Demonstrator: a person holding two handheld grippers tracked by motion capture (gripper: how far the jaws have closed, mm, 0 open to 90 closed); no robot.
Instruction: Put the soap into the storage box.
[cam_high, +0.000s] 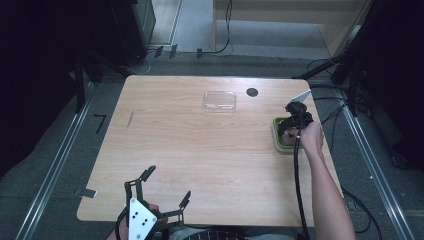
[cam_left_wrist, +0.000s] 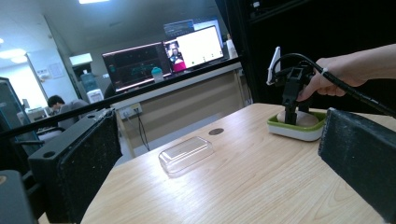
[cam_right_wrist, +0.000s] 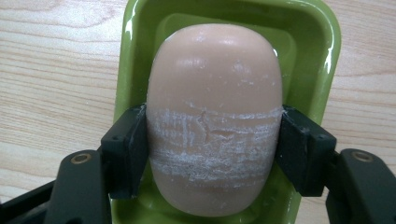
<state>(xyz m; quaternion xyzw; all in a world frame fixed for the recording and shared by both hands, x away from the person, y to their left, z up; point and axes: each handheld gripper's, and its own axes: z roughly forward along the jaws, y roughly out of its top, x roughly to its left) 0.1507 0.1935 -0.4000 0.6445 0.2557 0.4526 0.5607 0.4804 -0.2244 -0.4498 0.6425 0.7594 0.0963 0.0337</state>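
A pale pink oval bar of soap (cam_right_wrist: 215, 121) lies in a green soap dish (cam_right_wrist: 322, 56) at the table's right edge (cam_high: 278, 134). My right gripper (cam_right_wrist: 214, 149) points straight down into the dish, and both pads press the soap's sides, shut on it. Scuffed white marks band the soap where the pads (cam_right_wrist: 128, 149) meet it. From the left gripper view the right gripper (cam_left_wrist: 292, 100) stands upright over the dish (cam_left_wrist: 299, 128), held by a hand. My left gripper (cam_high: 167, 187) rests at the table's front edge, jaws wide apart and nothing between them.
A clear plastic lid (cam_high: 220, 100) lies flat at the back middle of the wooden table (cam_high: 200, 150). A dark round hole (cam_high: 252, 92) sits just right of it. Beyond the table are monitors (cam_left_wrist: 163, 58) and a seated person.
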